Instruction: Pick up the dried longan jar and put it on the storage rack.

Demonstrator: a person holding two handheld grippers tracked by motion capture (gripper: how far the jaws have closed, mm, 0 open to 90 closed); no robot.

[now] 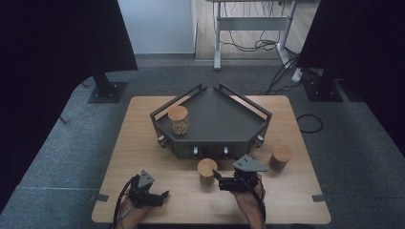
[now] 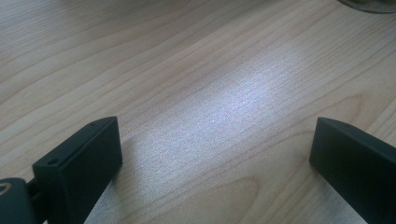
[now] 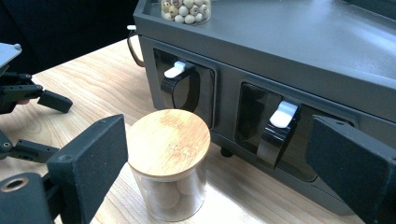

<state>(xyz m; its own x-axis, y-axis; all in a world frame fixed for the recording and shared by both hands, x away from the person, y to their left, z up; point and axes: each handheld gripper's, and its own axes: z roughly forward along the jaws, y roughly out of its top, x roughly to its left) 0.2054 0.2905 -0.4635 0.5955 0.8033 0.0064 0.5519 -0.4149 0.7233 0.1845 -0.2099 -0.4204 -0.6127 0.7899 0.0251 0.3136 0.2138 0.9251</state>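
Note:
A dark grey angular tray (image 1: 224, 119) stands on legs in the middle of the wooden table (image 1: 143, 143). On its left part is a glass jar (image 1: 179, 119) with a wooden lid, holding pale beads (image 3: 186, 10). A second lidded jar (image 1: 207, 171) stands on the table in front of the tray, and a third (image 1: 280, 157) to its right. My right gripper (image 1: 218, 180) is open just right of the middle jar (image 3: 169, 140), which stands off its left jaw. My left gripper (image 1: 162, 198) is open over bare wood (image 2: 187, 70) at the front left.
The tray's front wall (image 3: 224, 93) carries two black clips with white tabs (image 3: 283, 114). The left gripper's fingers (image 3: 53, 100) lie low on the table to the left of the middle jar. Black stands and a desk with cables are on the floor beyond the table.

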